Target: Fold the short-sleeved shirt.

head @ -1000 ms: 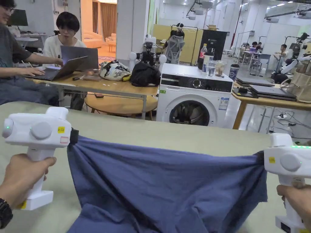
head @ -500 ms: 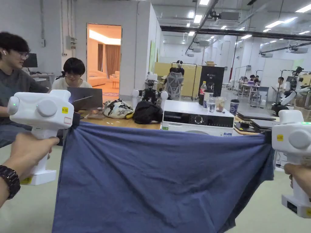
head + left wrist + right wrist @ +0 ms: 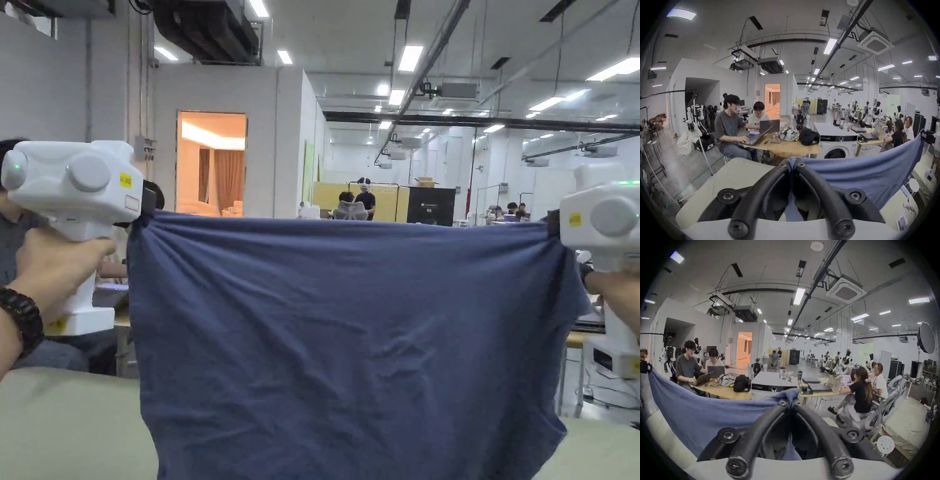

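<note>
Head view: blue shirt [image 3: 350,337] hangs flat & wide in the air above the pale surface [image 3: 62,425], top edge pulled tight btw both claws. It hides the room behind; the claw views show that part. Left claw [image 3: 792,164] is closed tight on one top corner, cloth squeezed btw both jaws. Right claw [image 3: 791,402] is closed tight on the other corner. Farther back, w/ laptops, two people [image 3: 730,123] sit at a wood table [image 3: 786,146]; beside it a washer [image 3: 838,142].
</note>
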The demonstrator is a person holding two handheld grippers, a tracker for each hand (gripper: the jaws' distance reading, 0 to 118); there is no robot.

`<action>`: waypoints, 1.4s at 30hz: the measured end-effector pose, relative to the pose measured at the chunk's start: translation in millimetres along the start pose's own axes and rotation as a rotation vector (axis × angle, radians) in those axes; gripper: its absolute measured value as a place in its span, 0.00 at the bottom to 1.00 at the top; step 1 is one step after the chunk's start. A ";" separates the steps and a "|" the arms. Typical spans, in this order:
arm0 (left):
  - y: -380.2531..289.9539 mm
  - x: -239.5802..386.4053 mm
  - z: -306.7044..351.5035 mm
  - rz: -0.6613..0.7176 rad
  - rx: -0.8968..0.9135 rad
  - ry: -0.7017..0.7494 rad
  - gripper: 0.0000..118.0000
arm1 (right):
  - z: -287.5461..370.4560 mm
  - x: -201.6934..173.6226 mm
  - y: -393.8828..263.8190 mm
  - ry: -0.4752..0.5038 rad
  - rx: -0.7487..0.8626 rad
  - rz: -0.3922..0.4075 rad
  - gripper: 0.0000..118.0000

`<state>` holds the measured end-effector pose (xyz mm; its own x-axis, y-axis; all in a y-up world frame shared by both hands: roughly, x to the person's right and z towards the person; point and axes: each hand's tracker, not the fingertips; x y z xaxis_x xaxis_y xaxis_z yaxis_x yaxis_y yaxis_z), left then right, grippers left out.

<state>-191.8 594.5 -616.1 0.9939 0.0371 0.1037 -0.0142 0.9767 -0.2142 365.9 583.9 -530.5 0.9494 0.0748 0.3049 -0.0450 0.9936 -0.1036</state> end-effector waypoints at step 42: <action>-399.5 -24.3 193.2 0.038 -0.360 -0.121 0.00 | 222.3 39.6 -361.1 0.041 -0.437 0.041 0.00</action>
<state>-231.3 244.3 -345.4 0.9730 0.1174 0.1989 0.0102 0.8384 -0.5450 350.7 246.9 -270.5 0.9616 0.1008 0.2553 0.0447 0.8603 -0.5079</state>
